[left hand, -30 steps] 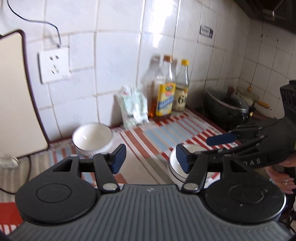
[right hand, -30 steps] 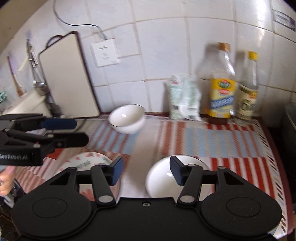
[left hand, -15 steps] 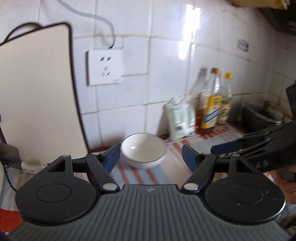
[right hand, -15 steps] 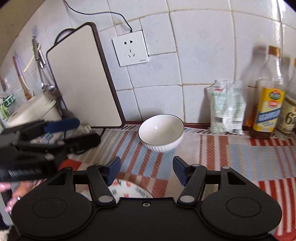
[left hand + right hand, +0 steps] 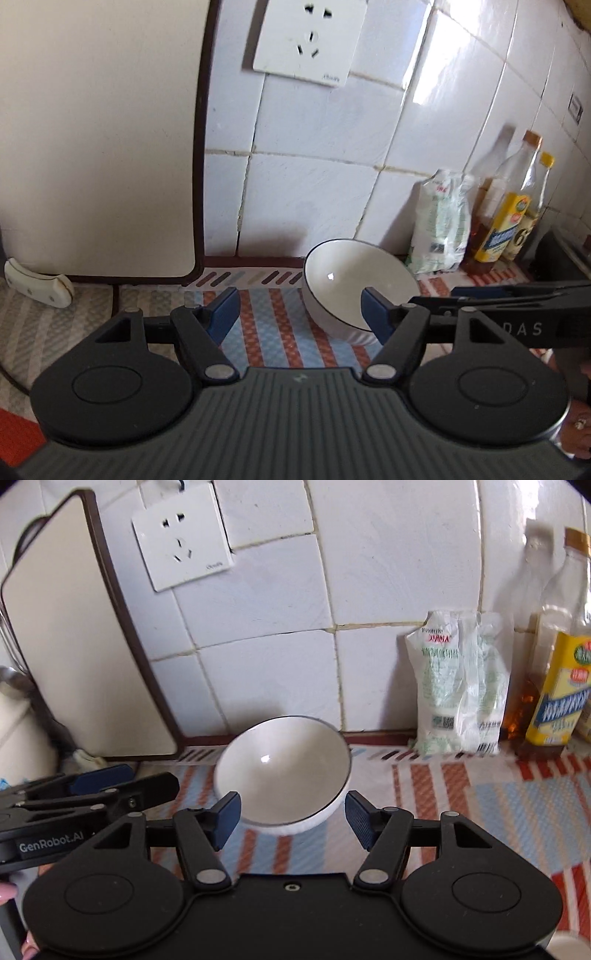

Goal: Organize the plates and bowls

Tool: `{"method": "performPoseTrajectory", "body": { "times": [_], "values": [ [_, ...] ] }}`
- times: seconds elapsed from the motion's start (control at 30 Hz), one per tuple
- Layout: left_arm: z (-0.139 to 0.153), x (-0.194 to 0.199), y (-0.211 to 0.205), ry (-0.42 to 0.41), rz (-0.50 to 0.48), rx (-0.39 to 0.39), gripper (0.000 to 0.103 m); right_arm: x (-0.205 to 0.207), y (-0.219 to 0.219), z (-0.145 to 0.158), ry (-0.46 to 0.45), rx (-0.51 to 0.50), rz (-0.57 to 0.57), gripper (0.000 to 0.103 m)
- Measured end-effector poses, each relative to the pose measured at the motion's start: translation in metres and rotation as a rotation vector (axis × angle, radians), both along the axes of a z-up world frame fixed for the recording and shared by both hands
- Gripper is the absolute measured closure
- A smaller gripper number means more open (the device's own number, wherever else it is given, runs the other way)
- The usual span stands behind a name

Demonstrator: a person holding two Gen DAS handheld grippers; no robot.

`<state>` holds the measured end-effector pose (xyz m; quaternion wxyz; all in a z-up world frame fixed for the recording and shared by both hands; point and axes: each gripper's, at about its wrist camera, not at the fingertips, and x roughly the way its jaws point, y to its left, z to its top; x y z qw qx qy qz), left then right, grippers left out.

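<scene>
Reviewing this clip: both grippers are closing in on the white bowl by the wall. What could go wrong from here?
1. The right gripper is open with the white bowl between its fingers; the smooth, curved wall could slip when it pinches.
2. The left gripper is open close beside it, so the two tools might collide.
3. The cutting board leaning on the wall and the plastic bag flank the bowl; a wide swing may knock them.
</scene>
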<state>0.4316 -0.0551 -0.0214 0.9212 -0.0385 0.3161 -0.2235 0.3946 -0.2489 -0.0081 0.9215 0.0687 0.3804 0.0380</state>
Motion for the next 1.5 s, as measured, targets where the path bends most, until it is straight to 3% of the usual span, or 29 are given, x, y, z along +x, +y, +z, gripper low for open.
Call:
{"method": "performPoseTrajectory", "body": {
  "times": [0.17,0.33,0.4,0.47,0.5,0.53,0.63,0.83,0.9,1.0,1.2,1.5],
  "values": [
    [-0.017,0.012,-0.014,0.031,0.000,0.026,0.034,0.012,-0.013,-0.018,0.035,0.021,-0.042,0.035],
    [-0.024,0.024,-0.021,0.089,-0.014,0.007,0.067,0.025,-0.017,-0.032,0.075,0.041,-0.045,0.036],
    [-0.027,0.027,-0.024,0.101,-0.002,0.003,0.071,0.030,-0.019,-0.036,0.093,0.072,-0.044,0.037],
    [-0.030,0.031,-0.026,0.109,0.008,-0.007,0.076,0.034,-0.018,-0.039,0.102,0.080,-0.033,0.050],
    [-0.031,0.032,-0.026,0.117,0.014,-0.018,0.079,0.035,-0.018,-0.039,0.098,0.073,-0.031,0.064],
    [-0.033,0.035,-0.027,0.130,0.020,-0.034,0.086,0.036,-0.016,-0.039,0.092,0.061,-0.029,0.069],
    [-0.038,0.037,-0.029,0.134,0.043,-0.028,0.093,0.035,-0.009,-0.038,0.064,-0.013,-0.019,0.078],
    [-0.033,0.025,-0.040,0.080,0.037,0.035,0.094,0.042,-0.006,-0.045,0.091,-0.072,0.006,0.080],
    [-0.030,0.024,-0.045,0.072,0.045,0.061,0.095,0.048,-0.010,-0.055,0.127,-0.022,-0.018,0.080],
    [-0.029,0.023,-0.047,0.071,0.062,0.090,0.095,0.044,-0.012,-0.056,0.099,0.014,-0.042,0.081],
    [-0.018,0.007,-0.032,0.070,0.043,0.027,0.096,0.024,-0.016,-0.043,0.110,0.073,-0.043,0.081],
    [0.014,-0.050,-0.024,-0.016,0.034,-0.001,0.096,-0.024,-0.016,0.001,0.055,0.092,-0.034,0.081]
  ]
}}
